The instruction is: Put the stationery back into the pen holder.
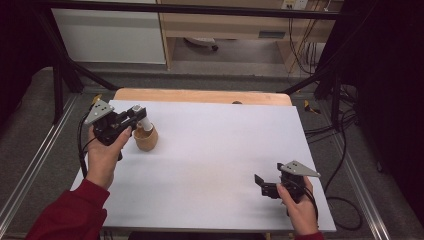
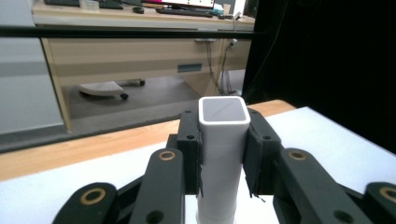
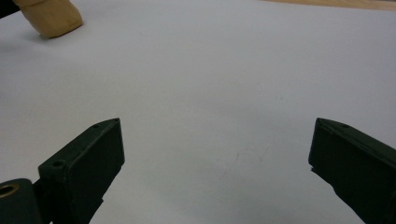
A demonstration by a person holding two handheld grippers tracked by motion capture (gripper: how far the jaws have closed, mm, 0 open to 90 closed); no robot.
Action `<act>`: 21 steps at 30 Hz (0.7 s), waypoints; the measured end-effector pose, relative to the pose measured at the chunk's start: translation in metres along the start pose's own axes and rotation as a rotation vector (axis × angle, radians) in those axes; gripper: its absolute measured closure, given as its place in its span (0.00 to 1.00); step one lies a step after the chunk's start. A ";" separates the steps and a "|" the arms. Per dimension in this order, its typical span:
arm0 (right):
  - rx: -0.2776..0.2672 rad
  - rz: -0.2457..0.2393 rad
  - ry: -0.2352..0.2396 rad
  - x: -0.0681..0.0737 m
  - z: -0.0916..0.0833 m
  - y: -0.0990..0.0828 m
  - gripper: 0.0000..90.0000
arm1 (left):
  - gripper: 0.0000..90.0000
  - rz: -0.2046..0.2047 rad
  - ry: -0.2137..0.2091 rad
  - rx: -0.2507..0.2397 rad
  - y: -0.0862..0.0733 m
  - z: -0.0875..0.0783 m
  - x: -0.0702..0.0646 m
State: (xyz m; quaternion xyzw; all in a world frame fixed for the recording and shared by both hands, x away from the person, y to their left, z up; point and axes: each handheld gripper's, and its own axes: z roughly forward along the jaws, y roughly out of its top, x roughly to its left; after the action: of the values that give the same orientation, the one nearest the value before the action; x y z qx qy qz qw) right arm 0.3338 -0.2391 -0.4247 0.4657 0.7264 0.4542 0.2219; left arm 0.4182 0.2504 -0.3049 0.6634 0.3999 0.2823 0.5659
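1. Left gripper (image 1: 134,116) at left of the high view, jaws clamped on white tube (image 2: 223,140), upright in tan cup (image 1: 145,138)
2. Right gripper (image 1: 264,186) lower right, jaws wide, empty
3. Best: lift tube straight up, steady cup if it drags

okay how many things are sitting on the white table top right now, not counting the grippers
2: a white square bottle at the far left, clamped in the left gripper, and a tan cup just under it. Whether the bottle's base sits inside the cup cannot be told.
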 end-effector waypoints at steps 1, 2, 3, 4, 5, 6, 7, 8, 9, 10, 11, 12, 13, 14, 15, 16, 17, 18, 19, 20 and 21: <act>0.004 -0.003 0.001 0.000 0.001 0.000 0.04 | 0.79 0.008 0.003 0.002 0.000 0.002 0.000; 0.005 -0.006 0.003 0.001 0.001 0.000 0.04 | 0.79 0.019 0.004 0.003 0.001 0.003 0.000; 0.004 -0.006 0.004 0.001 0.001 0.000 0.04 | 0.79 0.029 0.008 0.006 0.001 0.005 0.000; 0.004 -0.009 0.003 0.001 0.001 0.000 0.04 | 0.79 0.039 0.011 0.010 0.001 0.006 0.000; 0.004 -0.009 0.002 0.001 0.002 0.000 0.04 | 0.79 0.042 0.012 0.013 0.001 0.008 0.000; 0.003 -0.010 0.002 0.001 0.001 0.000 0.04 | 0.79 0.045 0.013 0.012 0.002 0.009 0.000; 0.003 -0.011 0.002 0.001 0.001 0.000 0.04 | 0.79 0.051 0.017 0.014 0.002 0.011 0.000; 0.003 -0.012 0.001 0.001 0.001 -0.001 0.04 | 0.79 0.051 0.020 0.014 0.002 0.012 0.001; 0.004 -0.011 0.000 0.001 0.002 -0.001 0.04 | 0.79 0.048 0.022 0.013 0.001 0.013 0.001; 0.003 -0.011 0.001 0.001 0.002 -0.001 0.04 | 0.79 0.050 0.024 0.016 0.001 0.014 0.001; 0.003 -0.013 0.002 0.001 0.002 -0.001 0.04 | 0.79 0.050 0.027 0.018 0.000 0.014 0.002; 0.004 -0.011 0.003 0.001 0.002 -0.001 0.04 | 0.79 0.050 0.030 0.021 0.000 0.015 0.002; 0.005 -0.011 0.002 0.001 0.002 -0.001 0.04 | 0.79 0.046 0.030 0.024 -0.001 0.016 0.003; 0.008 -0.012 0.003 0.001 0.002 -0.001 0.04 | 0.79 0.045 0.032 0.026 -0.002 0.017 0.004; 0.008 -0.015 0.002 0.001 0.002 -0.001 0.04 | 0.79 0.045 0.034 0.029 -0.003 0.018 0.004; 0.007 -0.016 0.002 0.001 0.002 -0.001 0.04 | 0.79 0.043 0.035 0.031 -0.004 0.018 0.005; 0.007 -0.017 0.001 0.001 0.002 -0.001 0.04 | 0.79 0.041 0.036 0.033 -0.005 0.019 0.006; 0.008 -0.018 0.001 0.001 0.002 -0.001 0.04 | 0.79 0.040 0.039 0.036 -0.006 0.019 0.007; 0.008 -0.016 0.001 0.001 0.002 -0.001 0.04 | 0.79 0.037 0.040 0.038 -0.007 0.019 0.007; 0.009 -0.017 0.001 0.001 0.003 -0.001 0.04 | 0.79 0.034 0.042 0.039 -0.008 0.020 0.008; 0.010 -0.017 0.001 0.001 0.003 -0.001 0.04 | 0.79 0.034 0.045 0.041 -0.009 0.020 0.009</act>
State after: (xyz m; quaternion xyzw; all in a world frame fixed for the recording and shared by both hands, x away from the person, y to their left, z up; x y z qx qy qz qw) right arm 0.3350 -0.2374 -0.4269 0.4603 0.7327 0.4489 0.2229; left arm 0.4375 0.2480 -0.3184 0.6749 0.4069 0.2983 0.5385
